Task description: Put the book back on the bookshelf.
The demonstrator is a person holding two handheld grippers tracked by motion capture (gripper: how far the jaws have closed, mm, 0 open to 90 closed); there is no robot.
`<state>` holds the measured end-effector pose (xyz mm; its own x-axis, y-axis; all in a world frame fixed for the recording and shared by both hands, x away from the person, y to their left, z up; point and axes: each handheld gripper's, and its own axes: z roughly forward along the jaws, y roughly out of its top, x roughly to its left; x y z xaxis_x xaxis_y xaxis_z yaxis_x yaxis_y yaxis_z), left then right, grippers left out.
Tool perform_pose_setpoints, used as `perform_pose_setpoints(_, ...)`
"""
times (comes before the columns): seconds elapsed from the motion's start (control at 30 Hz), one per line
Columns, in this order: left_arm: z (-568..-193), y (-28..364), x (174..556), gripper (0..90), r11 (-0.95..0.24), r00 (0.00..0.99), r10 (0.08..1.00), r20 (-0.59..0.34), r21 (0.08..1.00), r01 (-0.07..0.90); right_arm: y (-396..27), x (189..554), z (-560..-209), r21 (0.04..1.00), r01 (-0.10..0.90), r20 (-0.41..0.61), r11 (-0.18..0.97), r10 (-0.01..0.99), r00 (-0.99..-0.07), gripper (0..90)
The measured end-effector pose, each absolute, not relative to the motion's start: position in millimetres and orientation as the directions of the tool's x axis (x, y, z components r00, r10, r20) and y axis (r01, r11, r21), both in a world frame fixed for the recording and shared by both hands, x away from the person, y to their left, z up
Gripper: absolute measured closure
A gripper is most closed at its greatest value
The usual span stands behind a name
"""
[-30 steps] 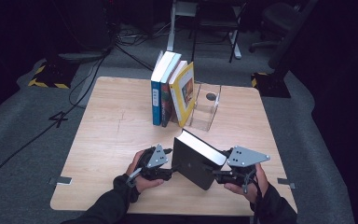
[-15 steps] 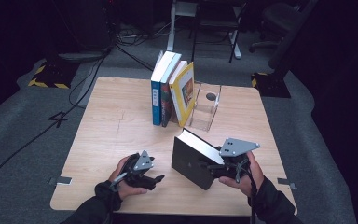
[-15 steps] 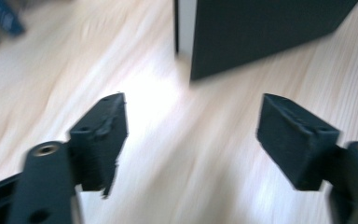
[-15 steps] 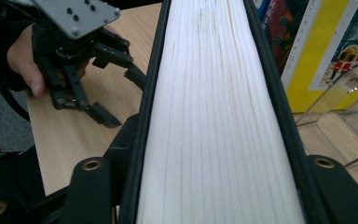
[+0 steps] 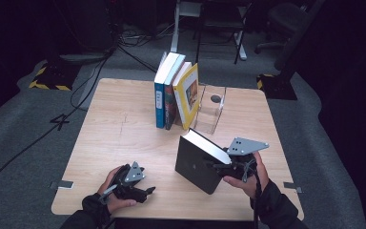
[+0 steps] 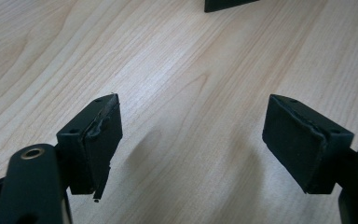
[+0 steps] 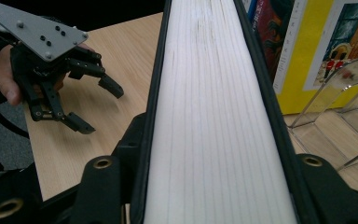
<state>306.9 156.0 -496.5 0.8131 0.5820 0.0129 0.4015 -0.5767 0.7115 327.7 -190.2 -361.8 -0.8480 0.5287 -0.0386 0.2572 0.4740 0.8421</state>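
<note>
Since the earlier frames the left gripper (image 5: 145,192) has drawn away from the black book (image 5: 198,164) toward the near left part of the surface (image 5: 119,129), and its fingers (image 6: 98,135) have just been opening with nothing between them. They now stand spread wide over bare wood, well apart from the book, whose corner shows at the top edge of the left gripper view.

The right gripper (image 5: 214,167) has just been closing its fingers, and they pinch the black book across its thickness. In the right gripper view the white page block (image 7: 214,107) runs straight up the middle between the 2 fingers, which press on the black covers at either side. The left gripper (image 7: 93,107) shows farther off at that view's left.

The black book stands on its lower edge on the near right part of the surface, tilted, its upper edge leaning away toward the far left. Its broad black cover faces the near left. Its long axis runs from near right to far left, toward the row of 3 standing books (image 5: 176,95).

Those books stand at mid-surface: a blue one (image 5: 160,98), a dark one beside it, then a yellow one (image 5: 189,98) leaning on a clear bookend (image 5: 210,112). The blue spine bears a white label, too small to read. A small pale mark sits on the black cover, also unreadable.
</note>
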Motion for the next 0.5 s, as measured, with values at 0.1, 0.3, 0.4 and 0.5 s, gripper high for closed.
perform_pose_setpoints(0.1,-499.4,156.1,309.8,20.3,-0.574,0.805,0.594,0.011,0.706,0.414,-191.5,330.6,-360.7,0.846,0.266,-0.022,0.461,0.53,-0.848,51.4)
perform_pose_setpoints(0.3,-502.5,154.1,310.7,19.8,-0.579,0.782,0.622,0.044,0.699,0.42,-194.0,339.6,-356.7,0.844,0.288,0.006,0.453,0.528,-0.849,52.4)
perform_pose_setpoints(0.4,-503.8,154.5,311.1,20.5,-0.564,0.776,0.631,0.031,0.705,0.43,-192.3,343.7,-352.3,0.837,0.291,0.001,0.464,0.53,-0.848,52.7)
perform_pose_setpoints(0.5,-504.4,155.3,312.6,19.6,-0.557,0.772,0.635,0.017,0.703,0.442,-190.9,346.1,-349.5,0.834,0.291,-0.008,0.468,0.538,-0.843,52.9)
